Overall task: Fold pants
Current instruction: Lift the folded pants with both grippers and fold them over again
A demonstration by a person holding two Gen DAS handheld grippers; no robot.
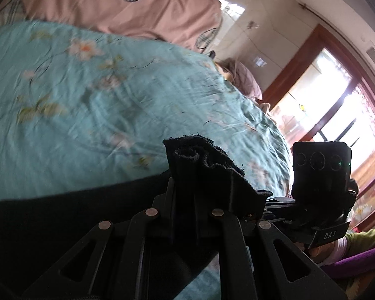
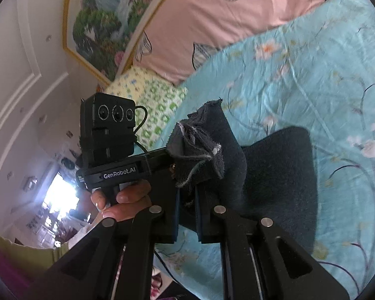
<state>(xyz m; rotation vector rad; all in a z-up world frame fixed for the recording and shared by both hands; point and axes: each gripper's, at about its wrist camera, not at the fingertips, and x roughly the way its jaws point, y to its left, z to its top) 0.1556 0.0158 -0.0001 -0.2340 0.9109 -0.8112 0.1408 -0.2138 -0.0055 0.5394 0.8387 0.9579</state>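
Observation:
Dark navy pants [image 1: 62, 215] hang over a bed with a turquoise floral cover [image 1: 100, 100]. My left gripper [image 1: 200, 195] is shut on a bunched, frayed edge of the pants [image 1: 207, 165] and holds it above the bed. My right gripper [image 2: 187, 190] is shut on another bunched edge of the pants [image 2: 197, 150]. The rest of the pants [image 2: 280, 180] drapes down to the right over the cover [image 2: 300, 75]. The two grippers are close together: each shows in the other's view, the right one [image 1: 322, 172] and the left one [image 2: 110, 135]. The fingertips are hidden by cloth.
A pink pillow [image 1: 127, 7] lies at the head of the bed, also in the right wrist view [image 2: 212, 25]. A yellow-green patterned pillow [image 2: 152, 100] lies beside it. A window with a red-brown frame [image 1: 325, 95] is to the right. A framed landscape picture [image 2: 100, 25] hangs on the wall.

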